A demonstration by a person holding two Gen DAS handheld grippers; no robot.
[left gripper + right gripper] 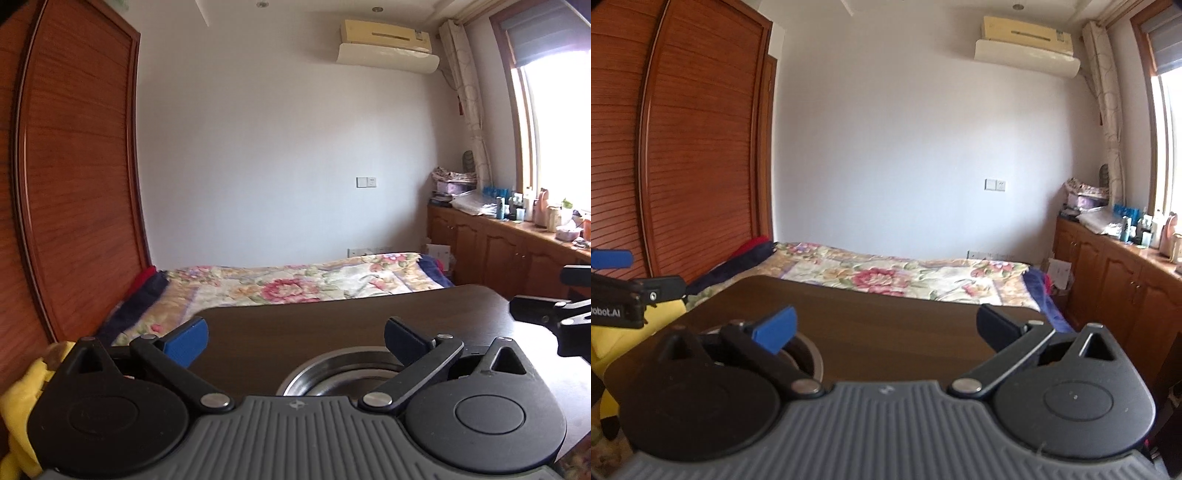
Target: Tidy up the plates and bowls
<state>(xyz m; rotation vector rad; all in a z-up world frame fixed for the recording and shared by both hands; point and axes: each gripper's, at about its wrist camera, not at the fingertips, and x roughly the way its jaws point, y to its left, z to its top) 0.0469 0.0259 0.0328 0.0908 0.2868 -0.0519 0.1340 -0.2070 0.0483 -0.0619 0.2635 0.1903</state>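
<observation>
Both our claws hang spread and empty over the dark table (295, 325), the steel bowl (343, 376) lying just beneath our left gripper (295, 338), nearer it than our right gripper (886, 328).

Dark table (314, 325) bearing steel bowl (340, 376)

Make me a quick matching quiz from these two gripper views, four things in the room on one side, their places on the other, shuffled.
Things:
1. metal bowl
2. air conditioner
3. floral quilt
4. louvred wooden wardrobe

Places:
A. high on the far wall
B. along the room's left side
C. on the dark table, just ahead of the left gripper
D. spread over the bed beyond the table

Pairs: 1-C, 2-A, 3-D, 4-B
</observation>
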